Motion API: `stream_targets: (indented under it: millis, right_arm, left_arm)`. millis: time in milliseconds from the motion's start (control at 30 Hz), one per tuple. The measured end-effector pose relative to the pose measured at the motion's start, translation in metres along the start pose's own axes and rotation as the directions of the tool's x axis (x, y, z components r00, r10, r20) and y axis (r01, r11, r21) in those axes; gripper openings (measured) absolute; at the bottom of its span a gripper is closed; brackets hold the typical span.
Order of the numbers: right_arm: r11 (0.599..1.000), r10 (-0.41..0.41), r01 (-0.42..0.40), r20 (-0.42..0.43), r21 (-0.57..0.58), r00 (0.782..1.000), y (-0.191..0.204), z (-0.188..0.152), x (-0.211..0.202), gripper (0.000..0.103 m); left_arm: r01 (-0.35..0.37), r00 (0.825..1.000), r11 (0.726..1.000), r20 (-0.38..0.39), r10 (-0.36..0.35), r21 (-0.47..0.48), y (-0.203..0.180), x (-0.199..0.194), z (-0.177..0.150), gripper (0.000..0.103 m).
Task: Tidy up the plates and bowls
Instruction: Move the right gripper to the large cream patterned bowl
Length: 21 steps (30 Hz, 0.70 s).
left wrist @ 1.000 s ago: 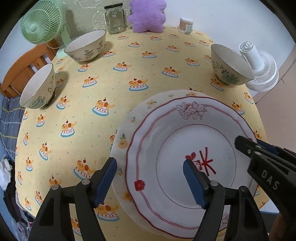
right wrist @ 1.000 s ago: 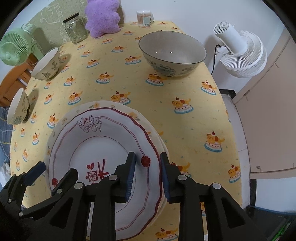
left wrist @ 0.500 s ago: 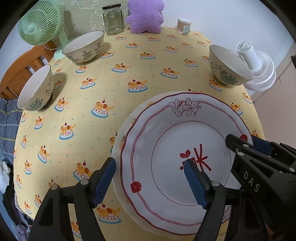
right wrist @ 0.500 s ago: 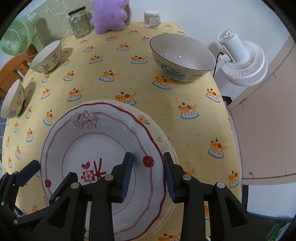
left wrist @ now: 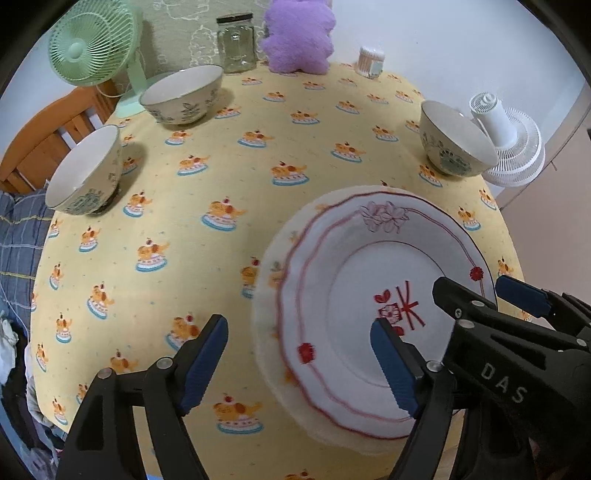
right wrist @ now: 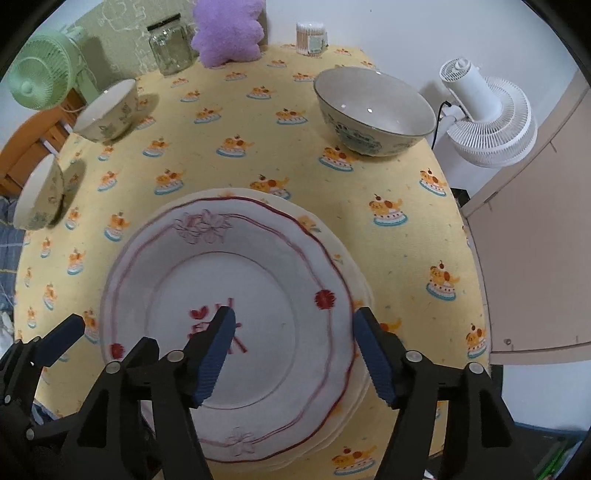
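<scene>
Red-trimmed plate [right wrist: 251, 332] sits on top of a plate stack [right wrist: 360, 280] at the near edge of the table [right wrist: 258, 162], centred on the pile w/ the lower rims showing just past it on the right. Judging by that, the stacking step for plates looks done.

Right gripper [right wrist: 295, 354]: jaws have just been opening and now stand apart, one finger over the plate's well, the other outside the right rim. The rim lies between them but the pads don't press on it, so this reads as a release; nothing is held.

Left gripper [left wrist: 299, 365]: jaws wide, widening a bit more just now, empty. One finger hangs over the tablecloth, the other over the plate's left part; no contact that I can see. Prob. there to steady the stack if needed.

Three bowls not yet gathered: near bowl [right wrist: 373, 110] far right by the white fan [right wrist: 487, 114], second bowl [left wrist: 183, 94] by the green fan [left wrist: 90, 44], third bowl [left wrist: 86, 171] at the left edge, well apart from each other. Likely next: nest these. Third bowl sits close to the table edge, so approach w/ care.

Jar [left wrist: 236, 42], purple plush [left wrist: 299, 35] and cotton-swab tub [left wrist: 371, 61] stand at the back, out of the way.
</scene>
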State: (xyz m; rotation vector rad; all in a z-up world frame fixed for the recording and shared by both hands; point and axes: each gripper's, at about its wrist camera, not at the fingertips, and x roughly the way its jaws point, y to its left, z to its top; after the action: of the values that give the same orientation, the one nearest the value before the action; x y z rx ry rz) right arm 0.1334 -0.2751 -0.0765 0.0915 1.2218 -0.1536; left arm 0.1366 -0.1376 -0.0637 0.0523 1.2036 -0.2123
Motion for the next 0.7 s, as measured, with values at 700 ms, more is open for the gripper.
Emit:
stream_targets:
  millis: [700]
  right_arm:
    - [0.989,0.007,-0.027,0.136,0.149,0.991,0.12,-0.02,-0.054,0.08]
  left_arm:
    - [0.039,0.99,0.994,0.129,-0.053,0.105,0.125,-0.054,-0.002,0.09]
